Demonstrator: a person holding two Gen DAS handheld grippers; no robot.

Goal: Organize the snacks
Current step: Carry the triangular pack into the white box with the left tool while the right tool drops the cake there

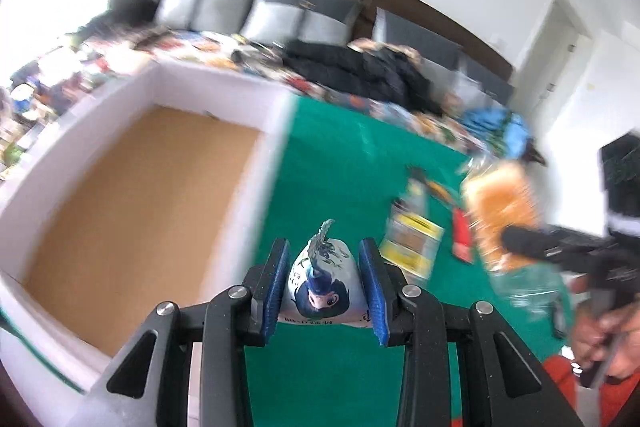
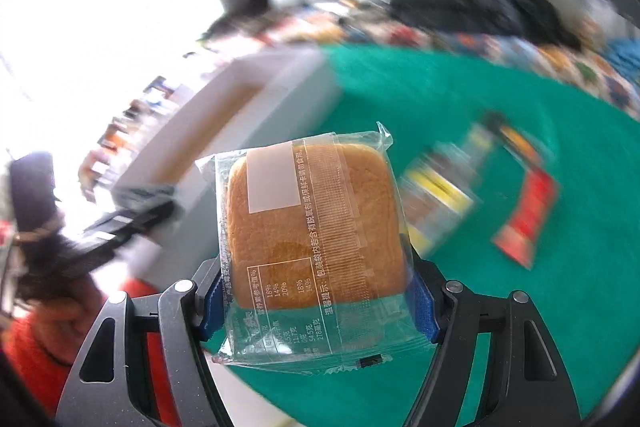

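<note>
Left wrist view: risked a slip here — small white snack pouch [image 1: 324, 287] printed with a cartoon face, pinched only at its sides by the left gripper [image 1: 325, 285], narrowly spread, blue pads pressing the pack, above the green tabletop [image 1: 352, 163]. Could have twisted out through a loose hold on a soft, puffy bag. Open white box [image 1: 132, 195] with a brown floor lay at nine to ten o'clock, seemingly empty. Yellow packet [image 1: 412, 247] and red packet [image 1: 462, 237] blurred at three o'clock.

Right wrist view: wrapped sponge cake [image 2: 316, 227] clamped across its width by the right gripper [image 2: 316, 297] — jaws set wide, pads against the crinkly film. Might have slid in the slick wrapper or been squashed. Box [image 2: 240, 131] at ten o'clock; red packet [image 2: 528, 211] at three o'clock on the green.
</note>
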